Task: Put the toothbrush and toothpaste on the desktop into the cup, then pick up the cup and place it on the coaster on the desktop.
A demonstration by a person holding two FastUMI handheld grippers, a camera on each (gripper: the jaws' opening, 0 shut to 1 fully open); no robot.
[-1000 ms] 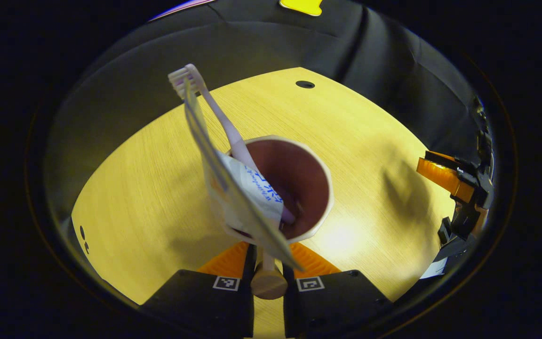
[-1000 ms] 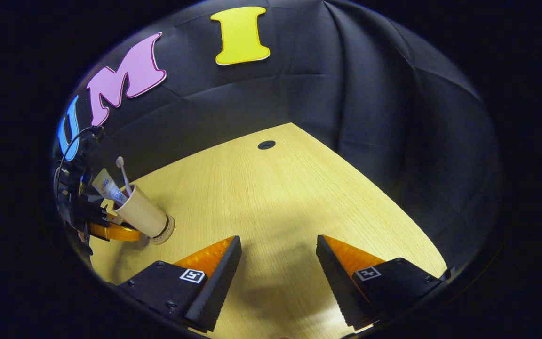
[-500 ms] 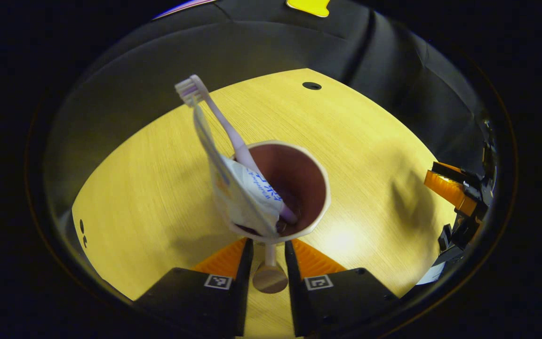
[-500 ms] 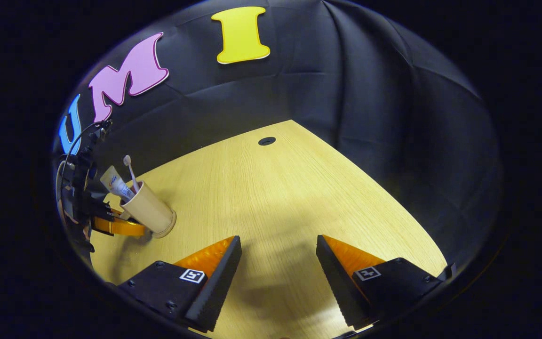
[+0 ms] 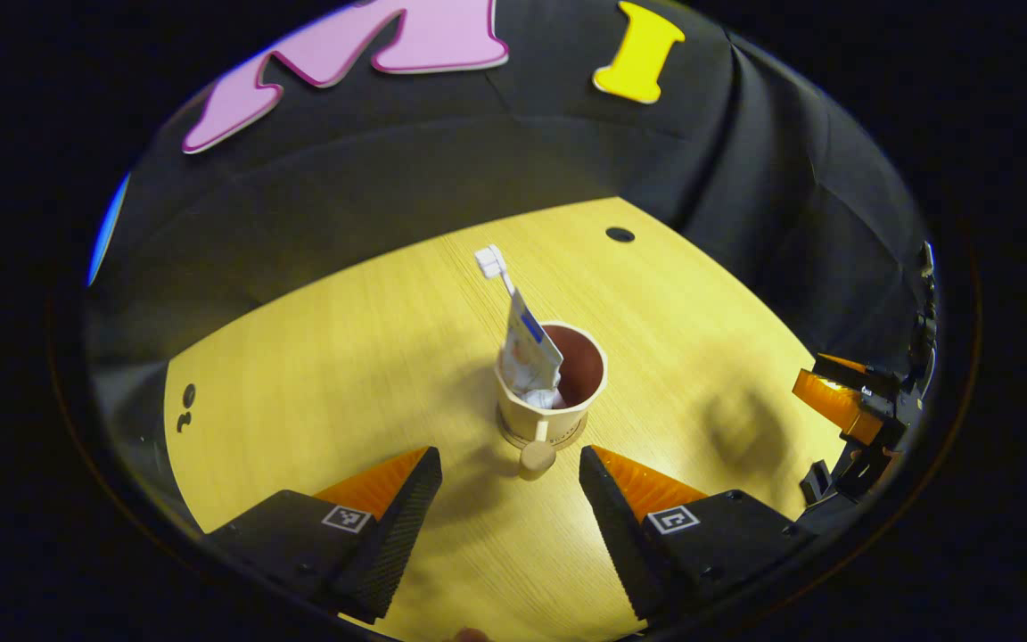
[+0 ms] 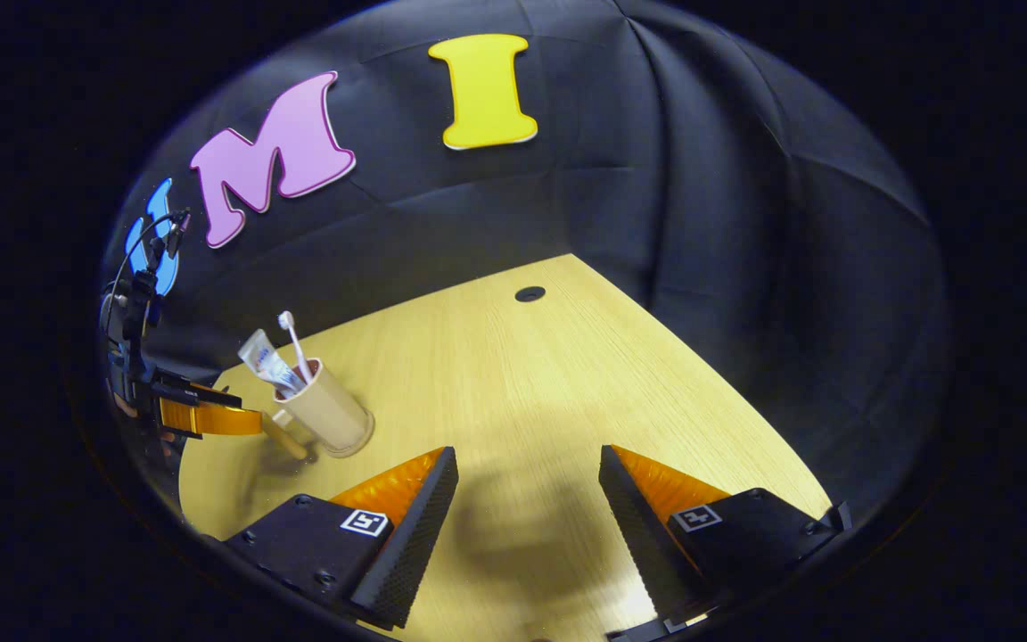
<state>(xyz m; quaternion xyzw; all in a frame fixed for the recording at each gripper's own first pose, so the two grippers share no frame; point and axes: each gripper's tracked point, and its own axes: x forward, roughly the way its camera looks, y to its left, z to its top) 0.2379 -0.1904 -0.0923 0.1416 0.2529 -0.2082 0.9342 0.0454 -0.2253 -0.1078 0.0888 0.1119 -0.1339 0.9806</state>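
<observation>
A beige cup (image 5: 551,392) with a peg handle (image 5: 537,456) stands upright on a round coaster (image 5: 578,435) in the middle of the wooden desktop (image 5: 317,374). A white toothbrush (image 5: 496,266) and a toothpaste tube (image 5: 531,355) stick up out of it. My left gripper (image 5: 510,464) is open, its fingers apart on either side just short of the handle. In the right gripper view the cup (image 6: 328,414) stands at the left, beside the left gripper (image 6: 201,415). My right gripper (image 6: 527,468) is open over bare desktop, with nothing between its fingers.
A small dark hole (image 5: 620,234) lies in the desktop near its far corner. The black cloth wall runs along the far edges. The right gripper (image 5: 852,406) hovers at the right edge of the left gripper view.
My left gripper has let go of the cup's handle, opened and pulled back. The cup now stands free on the coaster. The right gripper has barely moved.
</observation>
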